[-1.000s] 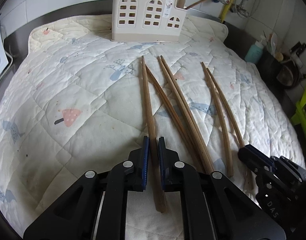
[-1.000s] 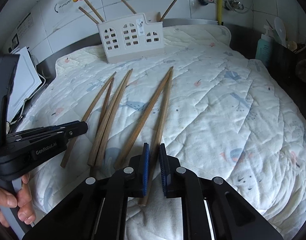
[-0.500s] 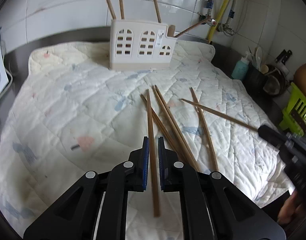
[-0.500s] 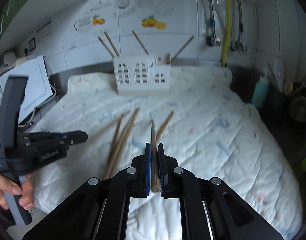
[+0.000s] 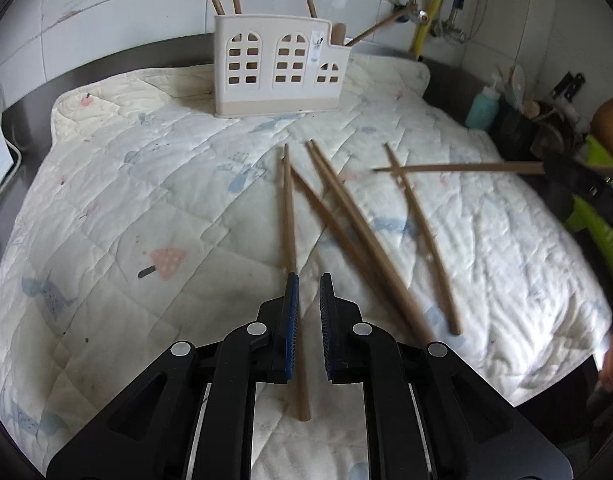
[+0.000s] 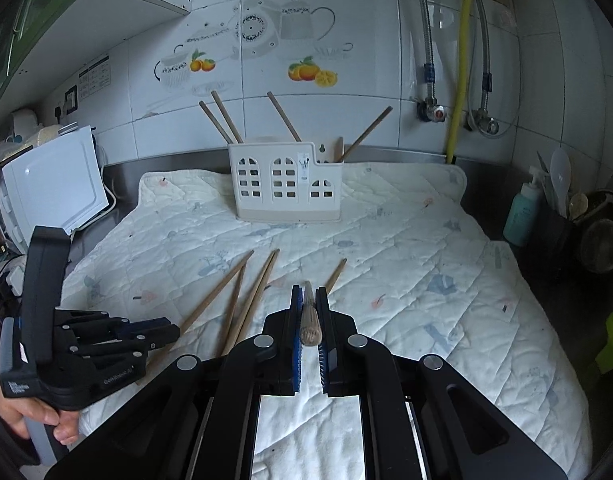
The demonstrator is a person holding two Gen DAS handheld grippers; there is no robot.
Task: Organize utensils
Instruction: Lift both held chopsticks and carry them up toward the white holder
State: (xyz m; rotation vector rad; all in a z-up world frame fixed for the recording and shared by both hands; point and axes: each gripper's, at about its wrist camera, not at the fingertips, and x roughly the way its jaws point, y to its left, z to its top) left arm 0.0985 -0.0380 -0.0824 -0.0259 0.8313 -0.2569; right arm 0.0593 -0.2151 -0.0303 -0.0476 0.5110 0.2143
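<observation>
A white utensil holder (image 5: 278,68) with arched cut-outs stands at the far edge of the quilt (image 5: 126,200), several chopsticks upright in it. My left gripper (image 5: 308,280) hangs low over the quilt, its jaws opening. One chopstick (image 5: 289,216) runs between them beside the left pad, and a gap shows on the right. My right gripper (image 6: 309,292) is shut on another chopstick (image 6: 309,320), seen end-on and aimed at the holder (image 6: 286,188). In the left wrist view this chopstick (image 5: 458,168) hovers level at the right. Several loose chopsticks (image 5: 346,216) lie on the quilt.
A teal bottle (image 6: 522,212) and a dark pot (image 6: 602,236) of utensils stand at the right. A white appliance (image 6: 54,184) sits at the left and a green basket (image 5: 594,208) at the right edge. A tiled wall with pipes rises behind the holder.
My right gripper has lifted a chopstick off the quilt and raised it to point at the holder. My left gripper's jaws have parted slightly around their chopstick.
</observation>
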